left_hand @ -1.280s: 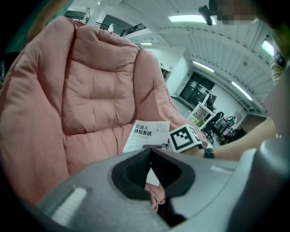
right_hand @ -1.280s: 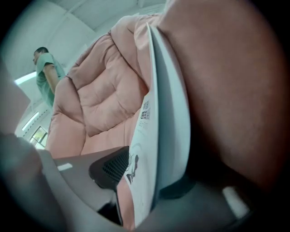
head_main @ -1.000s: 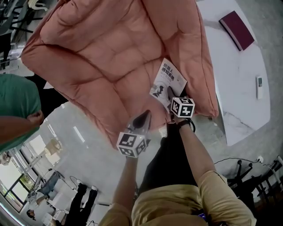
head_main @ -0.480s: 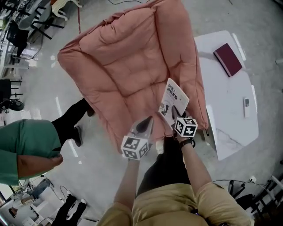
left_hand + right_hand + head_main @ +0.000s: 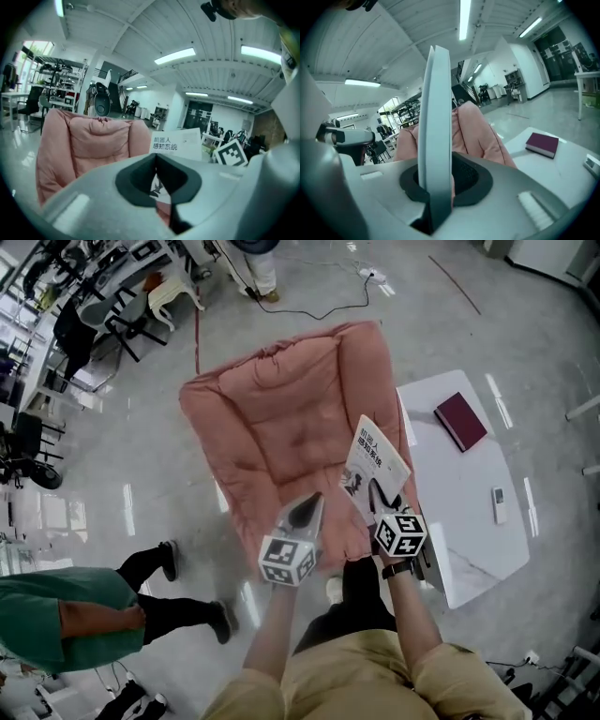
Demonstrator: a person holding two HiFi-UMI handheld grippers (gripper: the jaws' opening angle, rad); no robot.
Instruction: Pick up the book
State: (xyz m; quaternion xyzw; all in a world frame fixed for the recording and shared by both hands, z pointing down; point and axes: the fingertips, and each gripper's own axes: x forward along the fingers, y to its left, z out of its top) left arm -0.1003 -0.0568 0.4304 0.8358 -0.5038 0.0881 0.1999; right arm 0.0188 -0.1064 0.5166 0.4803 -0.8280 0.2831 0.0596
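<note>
A thin white book [image 5: 375, 463] with dark print on its cover is up in the air over the right edge of a big pink cushion [image 5: 281, 437]. My right gripper [image 5: 383, 495] is shut on the book's lower edge. In the right gripper view the book [image 5: 436, 108] stands edge-on between the dark pads [image 5: 464, 178]. My left gripper [image 5: 302, 510] hangs to the left of the book, jaws shut and holding nothing. In the left gripper view its tips [image 5: 156, 157] meet, with the book's cover [image 5: 176, 143] behind them.
A white table [image 5: 469, 521] stands right of the cushion with a maroon book [image 5: 460, 421] and a remote [image 5: 500, 504] on it. A person in green [image 5: 66, 629] walks at the lower left. Chairs [image 5: 169, 292] and a cable lie at the far end of the glossy floor.
Both grippers have risen, and the white book has come up off the cushion with the right one. The cushion and table now look smaller and farther below. The person in green moved toward the lower left.
</note>
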